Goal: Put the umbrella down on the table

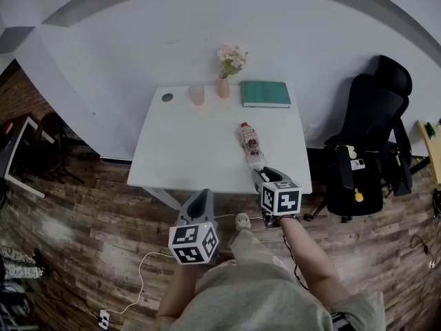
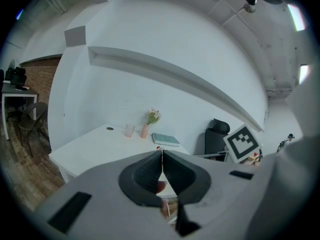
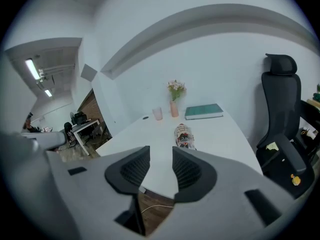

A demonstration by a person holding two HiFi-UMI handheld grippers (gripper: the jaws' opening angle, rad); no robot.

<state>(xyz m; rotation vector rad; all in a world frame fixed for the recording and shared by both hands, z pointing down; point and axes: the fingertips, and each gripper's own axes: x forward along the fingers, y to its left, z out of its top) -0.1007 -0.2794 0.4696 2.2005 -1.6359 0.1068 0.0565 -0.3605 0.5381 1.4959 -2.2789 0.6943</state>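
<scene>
Umbrella (image 1: 251, 143), folded, lies flat on the white table (image 1: 186, 150) near its right edge, its near end pointing toward the near right corner. The right tool (image 3: 161, 154) hangs close to that end, released, with nothing between its jaws. The left tool (image 2: 161, 156) is clenched on nothing, off the near edge; a cup (image 1: 197, 94), a vase (image 1: 224, 87) and a green book (image 1: 265, 94) line the far edge.

Folded compact umbrella (image 1: 251, 143), pale cover with red and dark print, lying flat on the white rectangular table (image 1: 186, 150), on the right half, long axis running far-to-near, near end close to the front edge
</scene>
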